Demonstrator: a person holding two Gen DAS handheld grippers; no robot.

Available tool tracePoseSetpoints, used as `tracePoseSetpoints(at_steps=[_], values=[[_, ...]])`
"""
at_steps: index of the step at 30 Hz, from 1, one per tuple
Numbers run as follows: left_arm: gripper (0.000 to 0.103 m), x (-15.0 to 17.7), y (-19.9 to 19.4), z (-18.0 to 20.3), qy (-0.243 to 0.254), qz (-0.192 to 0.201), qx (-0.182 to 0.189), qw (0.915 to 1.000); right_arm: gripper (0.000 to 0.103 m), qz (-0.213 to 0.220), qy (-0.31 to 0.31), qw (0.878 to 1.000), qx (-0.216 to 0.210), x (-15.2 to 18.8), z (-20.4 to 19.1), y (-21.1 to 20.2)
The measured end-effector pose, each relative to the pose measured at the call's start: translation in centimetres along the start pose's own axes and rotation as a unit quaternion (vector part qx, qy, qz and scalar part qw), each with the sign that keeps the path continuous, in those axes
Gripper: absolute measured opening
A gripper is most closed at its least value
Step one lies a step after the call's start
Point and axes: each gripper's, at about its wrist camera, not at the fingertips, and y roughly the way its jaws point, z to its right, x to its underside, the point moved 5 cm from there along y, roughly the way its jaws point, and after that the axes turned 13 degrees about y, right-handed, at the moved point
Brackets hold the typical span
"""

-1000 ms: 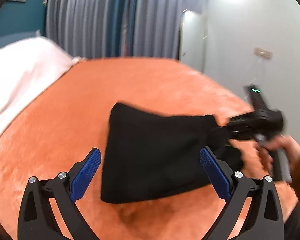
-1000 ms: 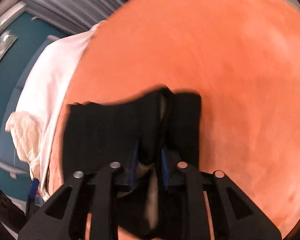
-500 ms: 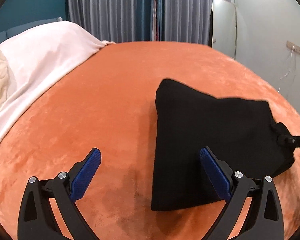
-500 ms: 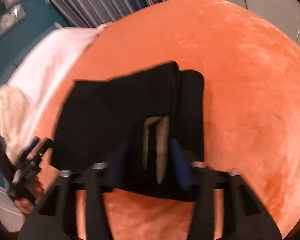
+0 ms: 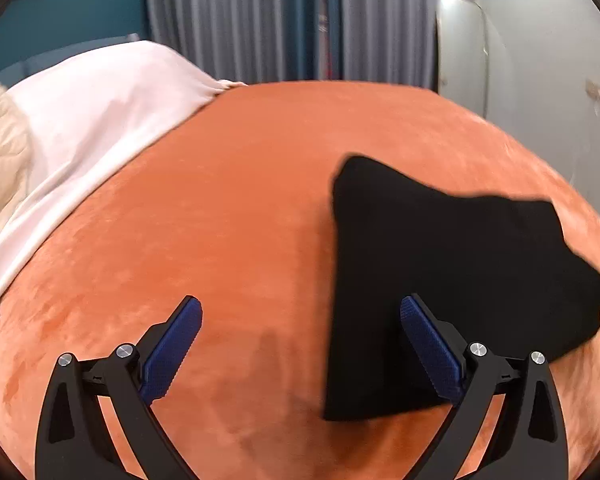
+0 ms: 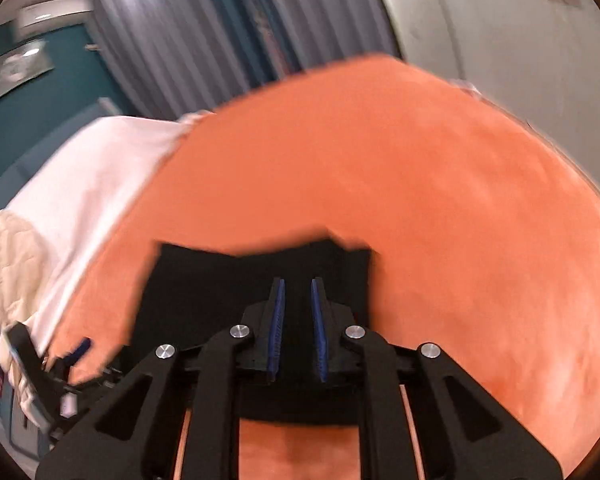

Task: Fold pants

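The black pants point(image 5: 440, 272) lie folded into a flat packet on the orange bedspread point(image 5: 220, 208), right of centre in the left wrist view. My left gripper point(image 5: 300, 320) hovers open and wide just in front of them. Its right fingertip overlaps the packet's near left edge in the picture, and nothing sits between the pads. In the right wrist view my right gripper point(image 6: 297, 282) is raised above the pants point(image 6: 204, 280). Its jaws are closing to a narrow gap with no cloth caught between them. The left gripper point(image 6: 66, 360) shows blurred at the lower left.
A white sheet point(image 5: 100, 112) and a cream knitted blanket point(image 5: 0, 160) cover the bed's left side. Grey curtains point(image 5: 260, 20) hang behind the bed, and a white door point(image 5: 460, 52) stands at the far right. Bare orange bedspread surrounds the pants.
The right gripper let go of the pants, rose away from them and narrowed its jaws. The pants settled flat on the bed. The left gripper stayed open and swung left of them.
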Motion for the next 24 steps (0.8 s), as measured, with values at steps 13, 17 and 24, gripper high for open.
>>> tracePoseSetpoints(at_steps=[13,17,24], values=[[0.098,1.0,2.1,-7.7,-0.081,-0.063,-0.042,0.9938,0.009,-0.171,-0.113,0.978,-0.022,8.4,-13.4,20.8],[0.098,0.8,1.5,-7.4,-0.07,-0.057,-0.043,0.995,0.01,-0.13,-0.057,0.986,-0.084,5.5,-13.9,14.8],[0.098,1.0,1.7,-5.7,-0.036,-0.063,-0.046,0.9963,0.008,-0.153,-0.052,0.986,-0.031,7.1,-9.6,15.8]])
